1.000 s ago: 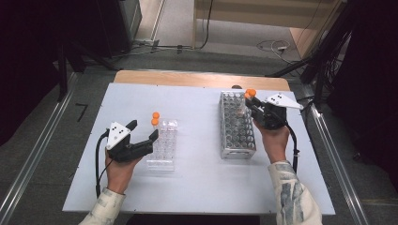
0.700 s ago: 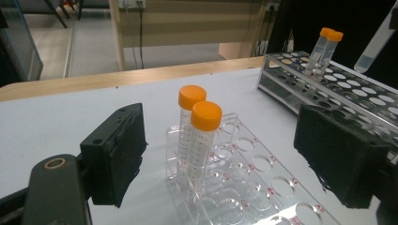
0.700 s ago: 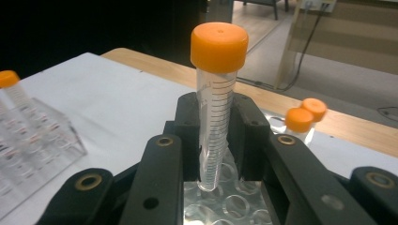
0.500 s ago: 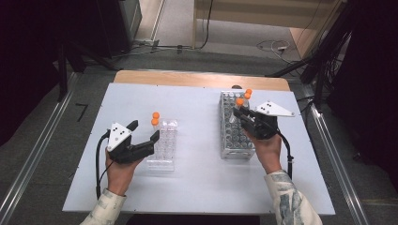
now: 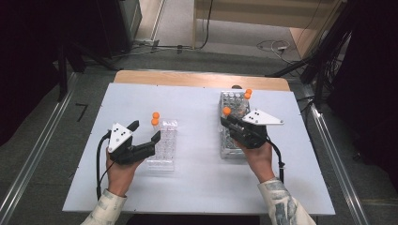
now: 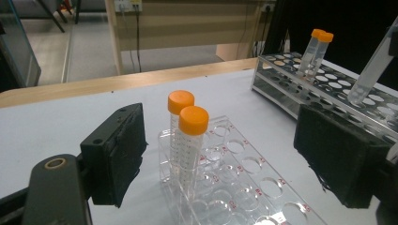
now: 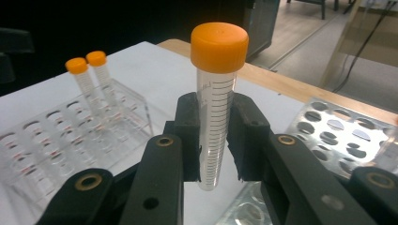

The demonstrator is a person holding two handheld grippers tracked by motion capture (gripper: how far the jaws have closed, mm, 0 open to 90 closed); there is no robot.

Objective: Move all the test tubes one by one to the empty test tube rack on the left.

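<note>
Over the metal rack (image 5: 233, 123) at about three o'clock on the white table (image 5: 197, 187), we carry a tube (image 7: 217, 101) with an orange cap in our right gripper (image 5: 228, 123). Its two black jaws are pinched on the clear body of that tube, just below the cap, and the tube stands nearly upright between them, its rounded tip hanging free. Two more capped tubes (image 5: 246, 93) stand at the twelve o'clock end of the metal rack. Our left gripper (image 5: 144, 132) rests at about nine o'clock on the table with its jaws spread wide and nothing between the pads; it sits at the near end of the clear plastic rack (image 5: 163, 146), one jaw on each side of it. Two orange-capped tubes (image 6: 187, 136) stand side by side at the far end of that clear rack, touching each other.
</note>
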